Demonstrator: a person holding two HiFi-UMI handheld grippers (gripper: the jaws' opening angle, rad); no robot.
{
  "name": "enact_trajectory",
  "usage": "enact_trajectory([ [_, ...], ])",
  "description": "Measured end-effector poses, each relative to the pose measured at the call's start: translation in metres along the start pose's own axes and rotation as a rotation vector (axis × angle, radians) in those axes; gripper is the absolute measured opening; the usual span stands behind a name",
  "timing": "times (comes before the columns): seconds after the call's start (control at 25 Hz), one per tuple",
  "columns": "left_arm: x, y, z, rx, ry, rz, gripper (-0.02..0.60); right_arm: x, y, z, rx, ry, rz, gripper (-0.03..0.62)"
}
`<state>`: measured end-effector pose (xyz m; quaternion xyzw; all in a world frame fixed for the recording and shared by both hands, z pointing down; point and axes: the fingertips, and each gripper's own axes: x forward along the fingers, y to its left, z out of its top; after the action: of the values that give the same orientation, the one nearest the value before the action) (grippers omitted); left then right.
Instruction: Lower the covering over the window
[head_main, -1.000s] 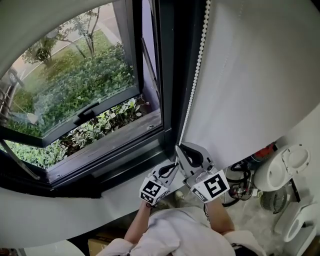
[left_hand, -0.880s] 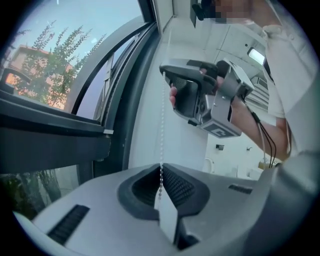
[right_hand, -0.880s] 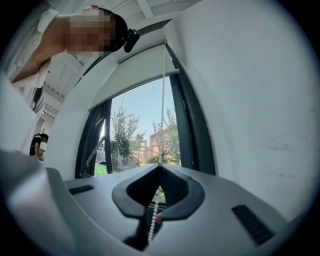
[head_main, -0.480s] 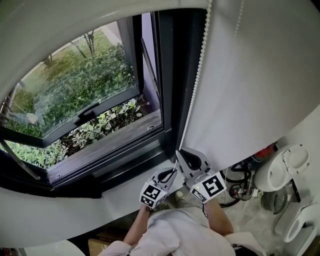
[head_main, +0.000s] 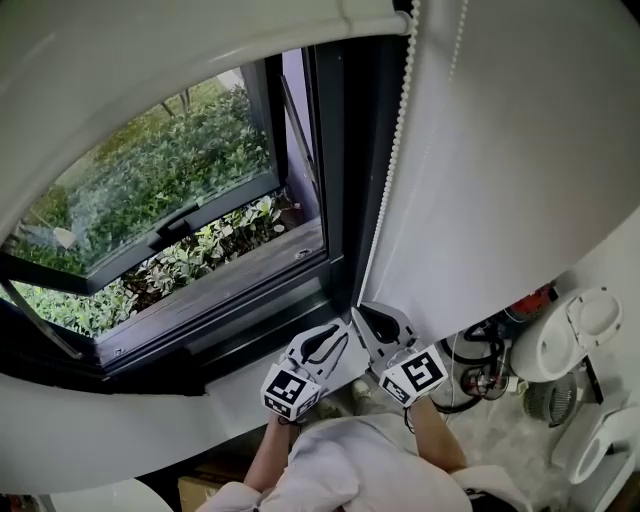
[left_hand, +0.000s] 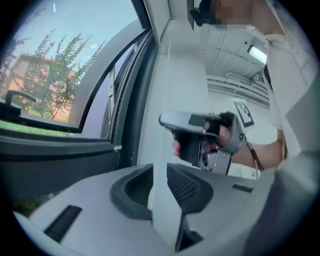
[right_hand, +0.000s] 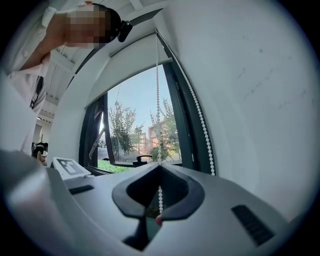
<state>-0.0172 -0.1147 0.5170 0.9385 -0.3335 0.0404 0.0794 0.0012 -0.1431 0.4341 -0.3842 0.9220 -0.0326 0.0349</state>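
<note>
A white roller blind (head_main: 150, 60) hangs over the top of the dark-framed window (head_main: 150, 210). Its white bead chain (head_main: 395, 150) runs down the frame's right side. My right gripper (head_main: 358, 314) is shut on this chain just above the sill, and in the right gripper view the bead chain (right_hand: 158, 110) passes down into the right gripper (right_hand: 160, 167). My left gripper (head_main: 345, 327) sits just left of it, lower down. Its jaws are opening, and in the left gripper view the left gripper (left_hand: 160, 172) shows only white wall in its gap. The right gripper (left_hand: 200, 135) appears beyond it.
A white wall (head_main: 520, 150) rises to the right of the chain. The window's casement is swung open, with a black handle (head_main: 180, 222) and shrubs outside. Below is a white sill (head_main: 235, 385). Cables (head_main: 480, 360) and round white objects (head_main: 565, 335) lie at the lower right.
The blind's lower edge has come further down over the window. My right gripper has moved slightly down with the chain. My left gripper has opened and shifted down and left.
</note>
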Motion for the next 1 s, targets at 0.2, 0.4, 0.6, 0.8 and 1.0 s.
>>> enact_trajectory([
  [0.2, -0.012, -0.001, 0.056, 0.038, -0.087, 0.006, 0.078, -0.002, -0.002, 0.0, 0.001, -0.008, -0.002, -0.003],
  [0.4, -0.014, -0.009, 0.127, 0.108, -0.203, -0.018, 0.078, -0.003, 0.0, 0.0, 0.001, -0.01, -0.002, -0.004],
  [0.6, -0.004, -0.011, 0.169, 0.165, -0.25, -0.019, 0.078, -0.002, 0.004, -0.001, 0.003, -0.012, 0.005, -0.005],
  [0.8, 0.014, -0.015, 0.19, 0.203, -0.272, -0.032, 0.077, -0.002, 0.007, 0.0, 0.005, -0.014, 0.012, -0.003],
  [1.0, 0.022, -0.018, 0.193, 0.173, -0.299, -0.044, 0.023, 0.001, 0.007, -0.002, 0.005, -0.013, 0.01, -0.003],
])
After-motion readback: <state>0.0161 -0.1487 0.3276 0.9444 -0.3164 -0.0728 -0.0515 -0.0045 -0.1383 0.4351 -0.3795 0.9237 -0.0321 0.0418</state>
